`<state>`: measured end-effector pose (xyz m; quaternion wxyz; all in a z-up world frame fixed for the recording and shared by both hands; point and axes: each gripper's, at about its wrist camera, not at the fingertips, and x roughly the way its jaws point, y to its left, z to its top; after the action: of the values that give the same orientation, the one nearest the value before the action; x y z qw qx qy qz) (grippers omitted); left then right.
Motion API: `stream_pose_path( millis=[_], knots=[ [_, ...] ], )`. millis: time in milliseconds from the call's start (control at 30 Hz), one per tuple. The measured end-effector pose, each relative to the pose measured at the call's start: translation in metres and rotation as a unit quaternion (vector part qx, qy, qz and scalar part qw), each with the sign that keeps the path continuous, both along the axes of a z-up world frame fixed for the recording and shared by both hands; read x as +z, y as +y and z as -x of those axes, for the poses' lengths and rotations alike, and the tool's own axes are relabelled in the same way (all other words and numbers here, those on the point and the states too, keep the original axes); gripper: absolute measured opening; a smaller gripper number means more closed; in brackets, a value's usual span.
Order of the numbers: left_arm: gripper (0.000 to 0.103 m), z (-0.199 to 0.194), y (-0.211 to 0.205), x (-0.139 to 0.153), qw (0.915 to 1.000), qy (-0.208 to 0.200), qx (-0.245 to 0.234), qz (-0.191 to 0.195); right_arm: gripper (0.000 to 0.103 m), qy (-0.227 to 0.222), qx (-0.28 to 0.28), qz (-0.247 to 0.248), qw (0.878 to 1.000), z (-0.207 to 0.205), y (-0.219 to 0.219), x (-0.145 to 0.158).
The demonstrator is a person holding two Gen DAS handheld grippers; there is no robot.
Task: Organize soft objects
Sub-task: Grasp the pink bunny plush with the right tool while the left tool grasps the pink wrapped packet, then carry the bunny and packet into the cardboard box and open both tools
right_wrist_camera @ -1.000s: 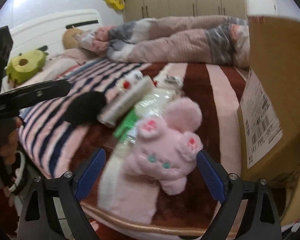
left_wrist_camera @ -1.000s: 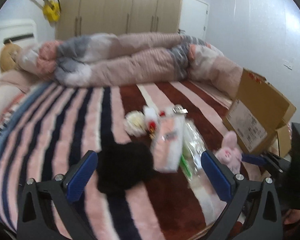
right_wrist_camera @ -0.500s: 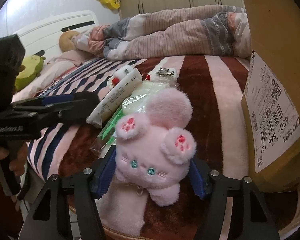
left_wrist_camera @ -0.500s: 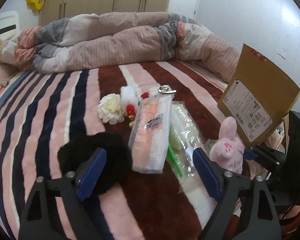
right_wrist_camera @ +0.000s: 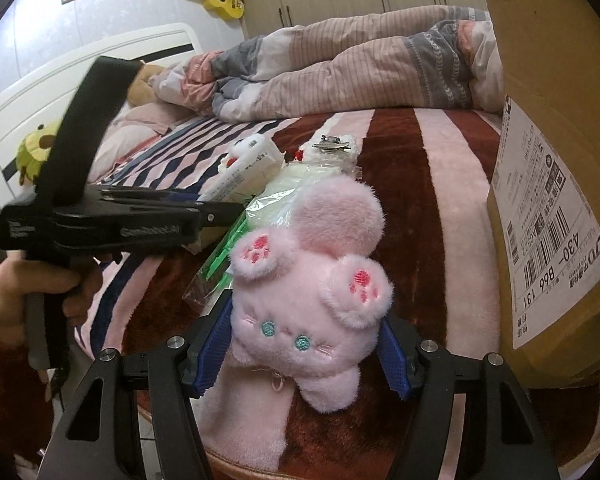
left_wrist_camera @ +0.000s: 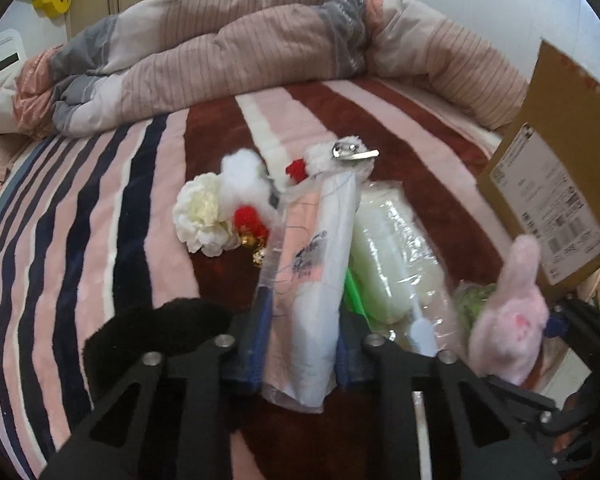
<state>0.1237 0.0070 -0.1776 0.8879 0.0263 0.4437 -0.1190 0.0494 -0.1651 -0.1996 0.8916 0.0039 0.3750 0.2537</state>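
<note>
My left gripper (left_wrist_camera: 300, 344) is shut on the near end of a pink-and-white packaged cloth (left_wrist_camera: 316, 280) that lies on the striped blanket (left_wrist_camera: 100, 240). My right gripper (right_wrist_camera: 304, 348) is shut on the head of a pink plush bunny (right_wrist_camera: 312, 280), which lies upside down at the bed's edge; the bunny also shows in the left wrist view (left_wrist_camera: 508, 320). A black fluffy item (left_wrist_camera: 156, 332) lies left of the left gripper. A cream flower (left_wrist_camera: 200, 216), white and red pom-poms (left_wrist_camera: 248, 196) and a bagged pale green item (left_wrist_camera: 392, 256) lie close by.
An open cardboard box (right_wrist_camera: 556, 184) stands right of the bunny at the bed's edge, also in the left wrist view (left_wrist_camera: 560, 184). A rolled striped duvet (left_wrist_camera: 260, 52) lies across the far side of the bed. Plush toys (right_wrist_camera: 36, 148) sit near the white headboard (right_wrist_camera: 80, 64).
My left gripper moved forward and to the right and closed on the packaged cloth. My right gripper closed on the pink bunny's head.
</note>
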Motion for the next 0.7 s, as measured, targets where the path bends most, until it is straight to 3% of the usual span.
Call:
stream_pose_path(
  millis=[133, 333, 700],
  knots=[
    [0.008, 0.000, 0.002, 0.001, 1.0000, 0.000, 0.003, 0.006, 0.059, -0.009, 0.001, -0.001, 1.000, 0.003, -0.001, 0.004],
    [0.007, 0.007, 0.005, 0.019, 0.9996, -0.023, 0.008, 0.014, 0.059, -0.031, 0.013, -0.009, 0.999, 0.010, 0.001, 0.023],
    [0.007, 0.054, 0.017, 0.107, 0.9949, -0.100, 0.004, 0.015, 0.059, -0.093, 0.086, -0.039, 0.991, 0.022, 0.008, 0.111]
  ],
)
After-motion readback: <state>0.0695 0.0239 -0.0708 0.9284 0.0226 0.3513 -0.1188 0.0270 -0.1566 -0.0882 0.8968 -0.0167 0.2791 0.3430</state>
